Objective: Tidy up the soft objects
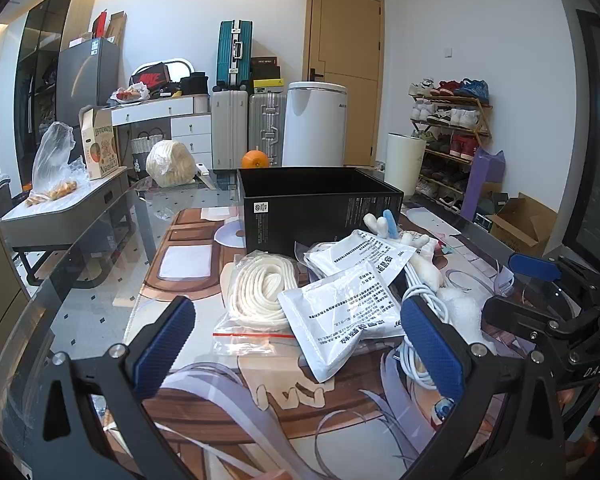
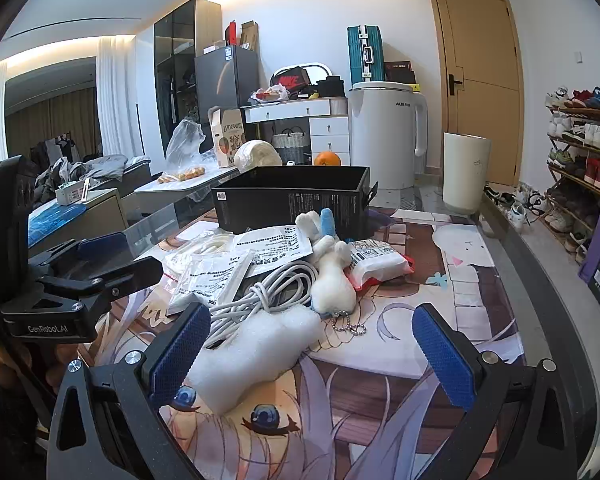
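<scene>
A pile of soft things lies on the printed mat in front of an open black box [image 1: 320,208] [image 2: 292,200]. It holds a bagged white rope [image 1: 260,292], two white printed pouches [image 1: 340,316] [image 2: 212,280], a white cable coil [image 2: 268,296] [image 1: 420,344], a white plush rabbit [image 2: 332,276] [image 1: 420,256], a white foam piece [image 2: 256,352] and a red-edged packet [image 2: 376,264]. My left gripper [image 1: 300,348] is open, straddling the near pouch. My right gripper [image 2: 312,356] is open just behind the foam piece. Each gripper shows at the edge of the other's view.
The glass table [image 1: 100,280] carries an orange [image 1: 255,159] and a bagged pale lump [image 1: 170,163] behind the box. A side table with bags [image 1: 60,204] stands left, a shoe rack [image 1: 452,136] and a white bin [image 2: 466,172] right.
</scene>
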